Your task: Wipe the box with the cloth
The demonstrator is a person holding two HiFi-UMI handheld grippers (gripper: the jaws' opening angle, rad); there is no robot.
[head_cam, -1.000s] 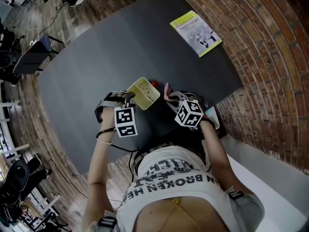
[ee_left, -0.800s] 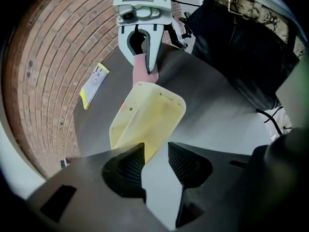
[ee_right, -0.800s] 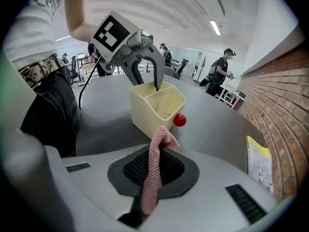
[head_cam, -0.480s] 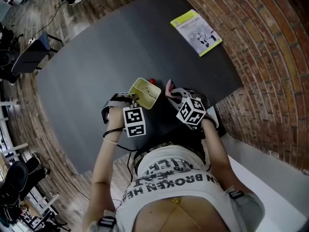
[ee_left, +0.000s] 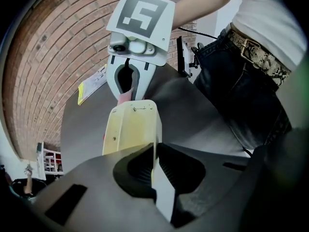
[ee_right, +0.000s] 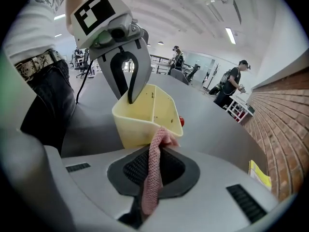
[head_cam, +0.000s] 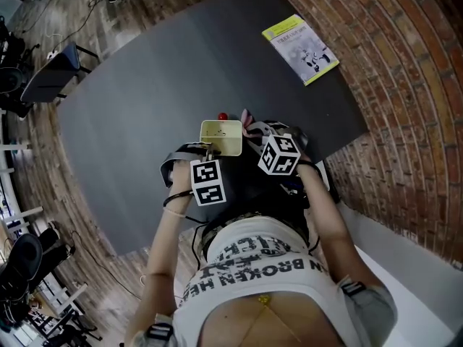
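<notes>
Plastic, knit and brick around a matt dark table (head_cam: pixel 145 100)

The box (head_cam: pixel 221 136) is pale yellow plastic, smooth with a dull sheen; the cloth (ee_right: pixel 154 170) is a coarse pink waffle knit. The right gripper (ee_right: pixel 155 152) has a smooth grey plastic shell and ribbed black pads (ee_right: pixel 130 170). The wall (head_cam: pixel 405 85) is rough red brick, the floor (head_cam: pixel 43 172) worn wooden boards, the booklet (head_cam: pixel 300 39) glossy paper.

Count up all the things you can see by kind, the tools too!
box: 1
cloth: 1
booklet: 1
small red thing: 1
tools: 2, the left tool, whose jaws have just been closing with the box's wall between them, and the right tool, shut on the cloth
Total: 6
</notes>
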